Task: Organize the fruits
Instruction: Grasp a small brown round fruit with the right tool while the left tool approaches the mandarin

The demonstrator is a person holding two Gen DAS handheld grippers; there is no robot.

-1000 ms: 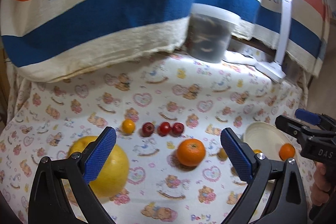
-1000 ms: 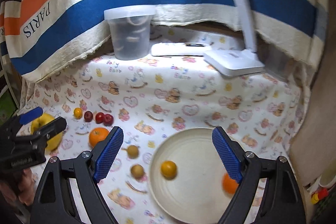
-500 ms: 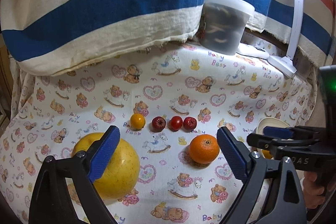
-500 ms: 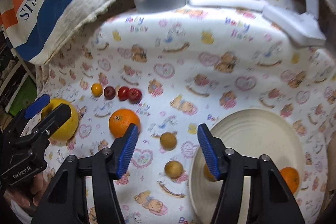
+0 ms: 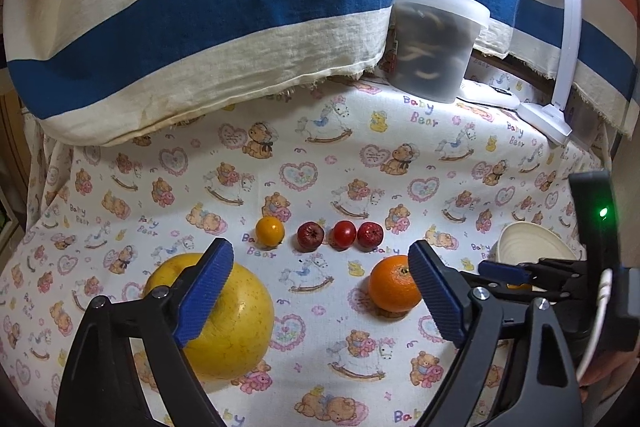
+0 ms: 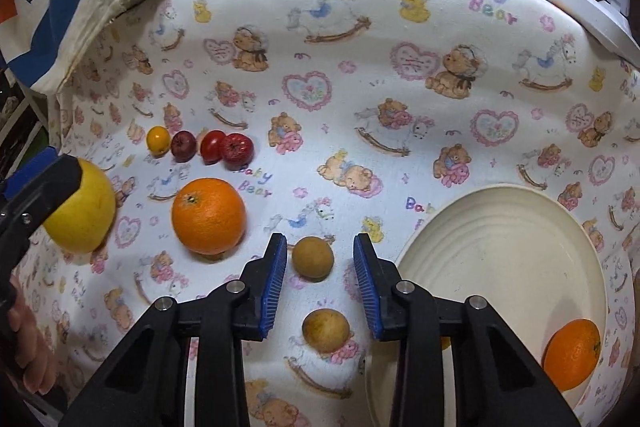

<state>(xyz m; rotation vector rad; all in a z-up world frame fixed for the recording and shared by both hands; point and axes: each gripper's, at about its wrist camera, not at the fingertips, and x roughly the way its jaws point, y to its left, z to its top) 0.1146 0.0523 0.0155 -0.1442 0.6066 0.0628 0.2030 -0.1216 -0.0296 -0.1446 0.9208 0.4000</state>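
One big yellow pomelo (image 5: 224, 323) sits behind the released left tongs (image 5: 320, 291); cream plate (image 6: 500, 255) holds a mandarin (image 6: 572, 355); right tongs (image 6: 320, 267), just closing, straddle a brown longan (image 6: 312, 258) untouched on the worktop (image 6: 360, 87).

I see a table cloth (image 5: 320, 163) with little bears, hearts and rocking horses | far back hangs a big striped towel (image 5: 224, 27), blue, cream and orange, that says PARIS | a clear tub (image 5: 434, 39) with a lid stands far right | a white lamp (image 5: 560, 67) is beside it
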